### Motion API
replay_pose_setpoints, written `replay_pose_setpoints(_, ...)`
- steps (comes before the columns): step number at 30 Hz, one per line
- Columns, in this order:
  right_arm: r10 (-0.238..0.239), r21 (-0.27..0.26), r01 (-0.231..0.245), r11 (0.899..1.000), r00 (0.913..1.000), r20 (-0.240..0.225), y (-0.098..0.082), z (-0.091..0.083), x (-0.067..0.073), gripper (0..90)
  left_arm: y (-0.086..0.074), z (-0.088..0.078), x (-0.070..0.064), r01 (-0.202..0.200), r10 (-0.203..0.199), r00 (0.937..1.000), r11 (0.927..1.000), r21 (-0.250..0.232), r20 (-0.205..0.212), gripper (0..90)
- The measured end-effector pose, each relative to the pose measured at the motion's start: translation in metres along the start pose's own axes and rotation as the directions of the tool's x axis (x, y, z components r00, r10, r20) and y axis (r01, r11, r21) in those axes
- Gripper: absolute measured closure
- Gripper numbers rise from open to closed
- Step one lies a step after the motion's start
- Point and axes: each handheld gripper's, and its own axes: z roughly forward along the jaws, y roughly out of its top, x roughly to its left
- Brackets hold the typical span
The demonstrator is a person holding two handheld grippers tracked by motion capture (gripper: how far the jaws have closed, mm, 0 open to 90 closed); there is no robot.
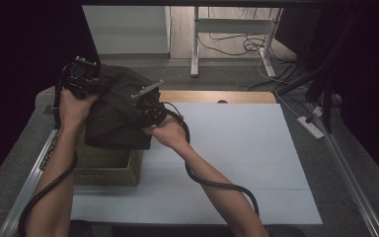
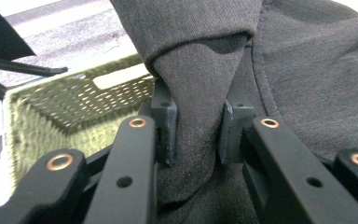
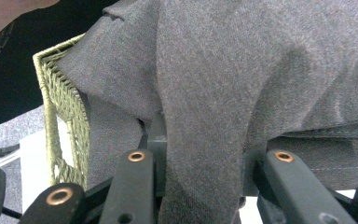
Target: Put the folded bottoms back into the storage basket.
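Here a dark grey garment (image 1: pixel 116 108) hangs bunched between two hand-held grippers above a woven basket (image 1: pixel 109 168) that stands on the left part of the white worktop (image 1: pixel 237 148). In the high view the left gripper (image 1: pixel 90 85) grips the cloth at its far left edge, and the right gripper (image 1: pixel 139 106) grips it on the near right side, with the person's hands just behind each tool and black cables trailing back along the forearms. The cloth droops from both holds and covers most of the basket's opening, its lower edge reaching the basket's rim. In the left gripper view the left gripper's jaws pinch a thick fold of the garment (image 2: pixel 196 116) between their pads, and the olive inside of the basket (image 2: pixel 65 107) lies below to the left. In the right gripper view the right gripper's jaws are clamped on another fold of the garment (image 3: pixel 205 140), which spills over them, while the basket's woven wall (image 3: pixel 63 116) stands at the left, partly draped by the cloth.
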Motion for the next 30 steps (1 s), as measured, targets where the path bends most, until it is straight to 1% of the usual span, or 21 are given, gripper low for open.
replay_pose_setpoints(2, -0.001, 0.000, 0.001, 1.000, 1.0000, -0.007, 0.002, 0.006, 0.003, 66.8, -0.004, -0.002, 0.005, 0.002, -0.002, 1.0000, 1.0000, 0.006, -0.008, 71.5)
replay_pose_setpoints(8, -0.011, 0.017, 0.011, 1.000, 0.9997, -0.022, 0.010, 0.025, 0.012, 66.8, -0.017, -0.003, 0.022, 0.029, -0.029, 0.9992, 0.9994, 0.018, -0.027, 71.4)
replay_pose_setpoints(12, -0.016, 0.029, 0.016, 0.999, 0.9994, -0.030, 0.012, 0.036, 0.017, 66.8, -0.027, -0.002, 0.032, 0.046, -0.045, 0.9984, 0.9986, 0.025, -0.033, 71.4)
replay_pose_setpoints(15, -0.011, 0.037, 0.012, 0.999, 0.9993, -0.036, 0.013, 0.045, 0.020, 66.7, -0.033, 0.001, 0.038, 0.055, -0.054, 0.9979, 0.9980, 0.031, -0.036, 71.3)
replay_pose_setpoints(18, -0.010, 0.048, 0.011, 0.999, 0.9993, -0.038, 0.012, 0.053, 0.023, 66.6, -0.039, 0.005, 0.042, 0.063, -0.062, 0.9974, 0.9971, 0.042, -0.037, 71.2)
replay_pose_setpoints(22, 0.004, 0.062, -0.002, 0.998, 0.9992, -0.039, 0.010, 0.064, 0.026, 66.5, -0.048, 0.012, 0.046, 0.073, -0.070, 0.9966, 0.9955, 0.061, -0.042, 71.2)
replay_pose_setpoints(30, -0.001, 0.107, 0.004, 0.994, 0.9996, -0.028, -0.003, 0.080, 0.026, 65.0, -0.064, 0.028, 0.050, 0.087, -0.085, 0.9959, 0.9926, 0.084, -0.030, 71.0)
